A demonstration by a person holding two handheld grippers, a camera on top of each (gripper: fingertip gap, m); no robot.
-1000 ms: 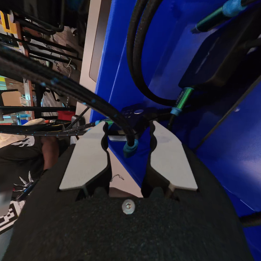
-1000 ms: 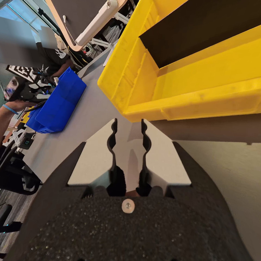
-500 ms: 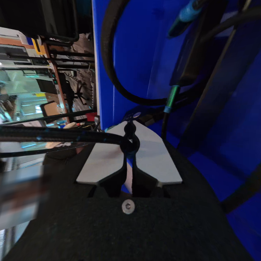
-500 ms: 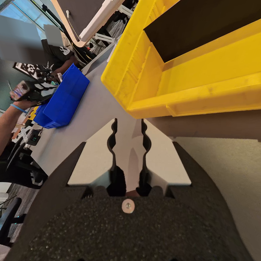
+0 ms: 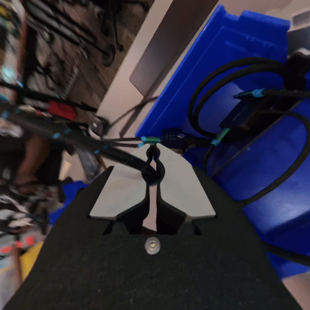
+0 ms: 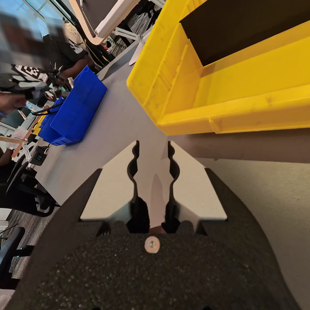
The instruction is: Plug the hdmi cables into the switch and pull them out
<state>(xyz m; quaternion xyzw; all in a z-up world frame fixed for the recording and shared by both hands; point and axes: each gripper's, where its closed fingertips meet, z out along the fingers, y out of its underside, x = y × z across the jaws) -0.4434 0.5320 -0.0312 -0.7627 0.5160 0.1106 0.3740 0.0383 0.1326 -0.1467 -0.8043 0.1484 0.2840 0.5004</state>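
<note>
In the left wrist view, my left gripper point(image 5: 153, 148) is shut on a black braided hdmi cable point(image 5: 127, 161). The cable sits in the round notch between the pads and runs off to the left. Just beyond the fingertips a small dark switch point(image 5: 174, 138) lies at the corner of a blue bin point(image 5: 209, 55), with a green and blue plug point(image 5: 150, 139) at its left end. More black cable loops point(image 5: 198, 94) and a second green plug point(image 5: 221, 135) lie inside the bin. My right gripper point(image 6: 153, 144) is open and empty above the grey table point(image 6: 117, 120).
A large yellow bin point(image 6: 234, 104) stands right ahead of my right gripper. The blue bin point(image 6: 75, 114) shows far left in the right wrist view, with a person's arm point(image 6: 10, 102) beside it. A black box point(image 5: 239, 117) lies in the blue bin. Tip to tip, the grippers are about 65 cm apart. My left gripper's tips are some 10 cm from the small dark switch point(image 5: 174, 138).
My left gripper's pads closed on the black cable a second ago and have kept hold of it. The left gripper has since swung back from the blue bin. My right gripper barely moved.
</note>
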